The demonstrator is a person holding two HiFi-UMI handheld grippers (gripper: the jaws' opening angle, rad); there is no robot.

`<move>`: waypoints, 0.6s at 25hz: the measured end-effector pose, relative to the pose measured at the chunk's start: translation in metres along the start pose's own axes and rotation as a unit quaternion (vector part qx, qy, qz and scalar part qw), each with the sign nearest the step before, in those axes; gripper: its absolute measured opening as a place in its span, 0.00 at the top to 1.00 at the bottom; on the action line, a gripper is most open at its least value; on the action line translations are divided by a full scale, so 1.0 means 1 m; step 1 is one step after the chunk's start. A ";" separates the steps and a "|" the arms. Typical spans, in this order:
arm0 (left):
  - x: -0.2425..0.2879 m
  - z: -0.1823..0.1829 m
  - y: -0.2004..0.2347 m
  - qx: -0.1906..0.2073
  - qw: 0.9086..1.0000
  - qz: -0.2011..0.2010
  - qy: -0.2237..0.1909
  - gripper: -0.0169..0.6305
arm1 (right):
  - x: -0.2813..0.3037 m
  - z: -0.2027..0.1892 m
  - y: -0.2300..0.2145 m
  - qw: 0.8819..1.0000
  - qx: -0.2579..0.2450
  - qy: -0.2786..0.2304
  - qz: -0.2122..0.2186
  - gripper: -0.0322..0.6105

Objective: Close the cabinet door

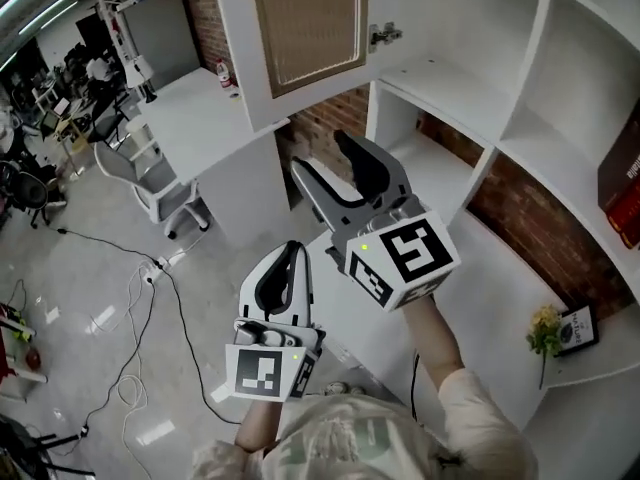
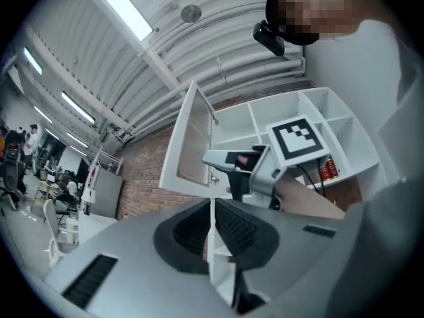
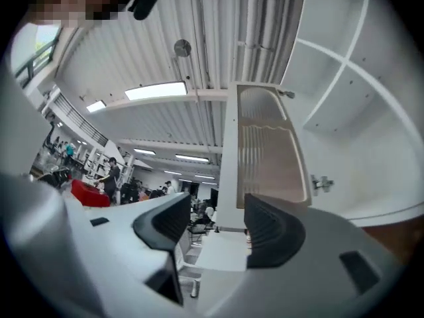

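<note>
The cabinet door (image 1: 305, 23) stands swung open at the top of the head view, a white frame round a tan woven panel, with its hinge (image 1: 385, 35) at the cabinet side. My right gripper (image 1: 322, 155) is raised just below the door's lower edge, open, with nothing between its fingers. Its own view looks up at the door (image 3: 265, 151) past the spread jaws of the right gripper (image 3: 218, 220). My left gripper (image 1: 285, 268) hangs lower and nearer to me, shut and empty. The left gripper view shows the door (image 2: 189, 144) and the right gripper (image 2: 225, 159) ahead.
The white shelf unit (image 1: 500, 118) spreads to the right, holding red books (image 1: 625, 188), yellow flowers (image 1: 545, 333) and a small framed picture (image 1: 580, 328). A white desk (image 1: 195, 118), an office chair (image 1: 165, 193) and floor cables (image 1: 140, 298) lie to the left.
</note>
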State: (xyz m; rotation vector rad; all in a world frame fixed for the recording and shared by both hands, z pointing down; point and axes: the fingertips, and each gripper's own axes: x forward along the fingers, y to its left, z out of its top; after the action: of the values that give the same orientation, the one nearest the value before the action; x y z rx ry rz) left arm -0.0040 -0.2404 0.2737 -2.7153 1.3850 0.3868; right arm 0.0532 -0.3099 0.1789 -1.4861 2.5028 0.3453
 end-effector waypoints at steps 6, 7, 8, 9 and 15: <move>-0.043 0.009 0.054 0.014 0.996 0.086 -0.012 0.95 | 0.079 -0.004 0.006 0.999 0.027 0.004 -0.018 0.55; -0.047 0.010 0.061 0.015 0.995 0.094 -0.012 0.95 | 0.089 -0.006 0.006 0.999 0.030 0.009 -0.027 0.55; -0.050 0.012 0.067 0.016 0.995 0.100 -0.012 0.95 | 0.099 -0.007 0.006 0.999 0.032 0.012 -0.037 0.55; -0.053 0.014 0.072 0.018 0.994 0.105 -0.012 0.95 | 0.107 -0.008 0.006 0.998 0.030 0.012 -0.049 0.55; -0.060 0.011 0.087 0.025 0.992 0.124 -0.005 0.95 | 0.144 -0.022 -0.012 0.991 0.013 0.015 -0.130 0.55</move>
State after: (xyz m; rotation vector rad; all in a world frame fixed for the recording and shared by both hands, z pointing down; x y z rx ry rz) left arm -0.1096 -0.2427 0.2827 -2.5047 1.7095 0.3750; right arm -0.0047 -0.4420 0.1562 -1.7900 2.2867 0.2467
